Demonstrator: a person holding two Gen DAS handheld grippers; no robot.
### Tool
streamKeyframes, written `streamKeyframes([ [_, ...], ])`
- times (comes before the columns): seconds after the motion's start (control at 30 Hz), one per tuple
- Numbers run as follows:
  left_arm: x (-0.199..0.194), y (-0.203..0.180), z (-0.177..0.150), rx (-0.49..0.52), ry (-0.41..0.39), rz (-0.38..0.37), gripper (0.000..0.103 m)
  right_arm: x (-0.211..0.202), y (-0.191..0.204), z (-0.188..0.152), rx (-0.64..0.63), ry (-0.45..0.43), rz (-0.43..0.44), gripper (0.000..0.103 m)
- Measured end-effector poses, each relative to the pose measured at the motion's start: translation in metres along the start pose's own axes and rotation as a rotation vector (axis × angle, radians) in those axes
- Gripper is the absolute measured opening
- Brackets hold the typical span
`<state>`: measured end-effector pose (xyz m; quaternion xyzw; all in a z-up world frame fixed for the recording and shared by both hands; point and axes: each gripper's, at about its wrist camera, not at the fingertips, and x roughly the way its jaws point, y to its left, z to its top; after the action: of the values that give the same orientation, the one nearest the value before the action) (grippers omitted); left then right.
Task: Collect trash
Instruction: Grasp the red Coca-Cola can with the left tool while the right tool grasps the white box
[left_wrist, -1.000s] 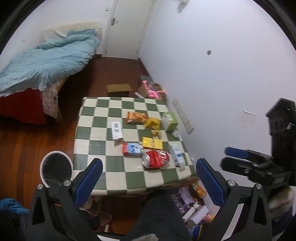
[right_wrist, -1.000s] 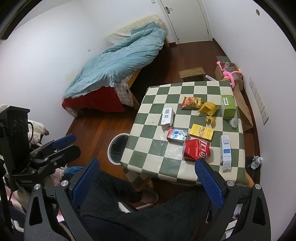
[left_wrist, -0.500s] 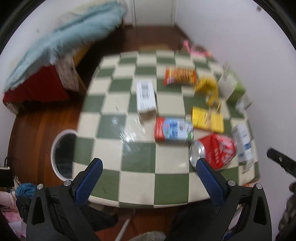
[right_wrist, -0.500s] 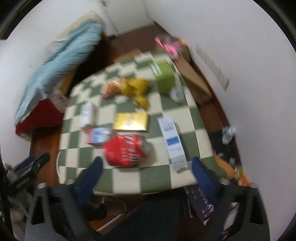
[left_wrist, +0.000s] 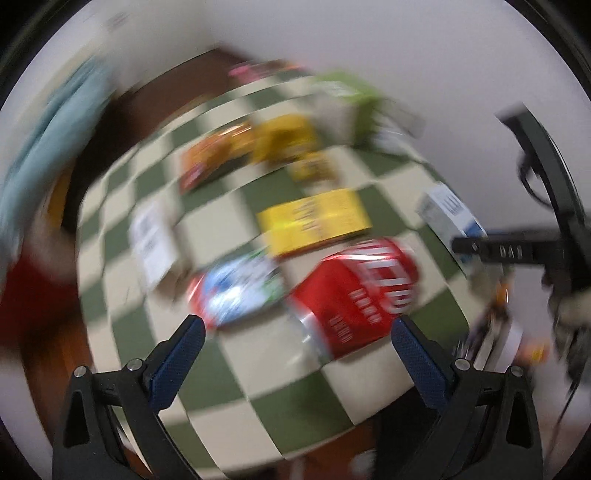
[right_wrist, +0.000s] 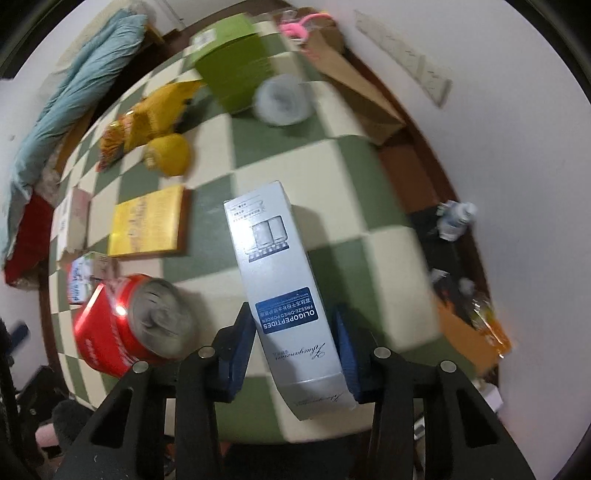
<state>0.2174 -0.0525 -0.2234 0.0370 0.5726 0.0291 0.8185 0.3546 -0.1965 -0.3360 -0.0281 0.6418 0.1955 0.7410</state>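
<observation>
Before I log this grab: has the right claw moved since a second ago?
Yes. The right claw has dropped toward the checkered table and is closing around the tall silver box, which earlier lay far ahead.

Can (right_wrist: 129, 325) left of long box (right_wrist: 284, 291), both on checked table (right_wrist: 332, 177)

Green-and-cream checkered desk (right_wrist: 343, 177). Lying on it: crushed red can (right_wrist: 125, 325), white-and-blue carton (right_wrist: 284, 288), flat yellow box (right_wrist: 147, 221), green box (right_wrist: 232, 62), yellow wrappers (right_wrist: 162, 110), small red-and-blue pack (right_wrist: 79, 277), white box (right_wrist: 70, 218), clear cup (right_wrist: 282, 99).
</observation>
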Motion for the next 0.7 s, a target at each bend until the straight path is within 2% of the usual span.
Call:
streamKeyframes([
  [0.1,0.022,-0.026,0.017,0.212,0.065,-0.03,0.103,-0.007,-0.022,-0.01,0.034,0.014,-0.001,0.044],
  [0.3,0.074,-0.056,0.023,0.433,0.255,-0.078,0.103,-0.006,-0.037,-0.026,0.067,0.03,0.015,0.044],
  [0.37,0.084,-0.063,0.019,0.488,0.282,-0.037,0.103,-0.005,-0.037,-0.028,0.072,0.032,0.019,0.044],
  [0.43,0.091,-0.063,0.017,0.492,0.294,-0.025,0.103,-0.003,-0.037,-0.03,0.074,0.027,0.016,0.044],
  [0.5,0.094,-0.06,0.016,0.468,0.285,-0.026,0.098,-0.003,-0.036,-0.03,0.068,0.027,0.009,0.044],
  [0.6,0.09,-0.052,0.017,0.408,0.268,-0.059,0.084,-0.002,-0.033,-0.028,0.058,0.025,0.008,0.044],
  [0.63,0.087,-0.05,0.017,0.385,0.26,-0.066,0.07,-0.002,-0.032,-0.026,0.052,0.023,0.005,0.044],
  [0.7,0.077,-0.035,0.016,0.322,0.255,-0.081,0.069,-0.001,-0.029,-0.022,0.042,0.018,-0.005,0.044],
])
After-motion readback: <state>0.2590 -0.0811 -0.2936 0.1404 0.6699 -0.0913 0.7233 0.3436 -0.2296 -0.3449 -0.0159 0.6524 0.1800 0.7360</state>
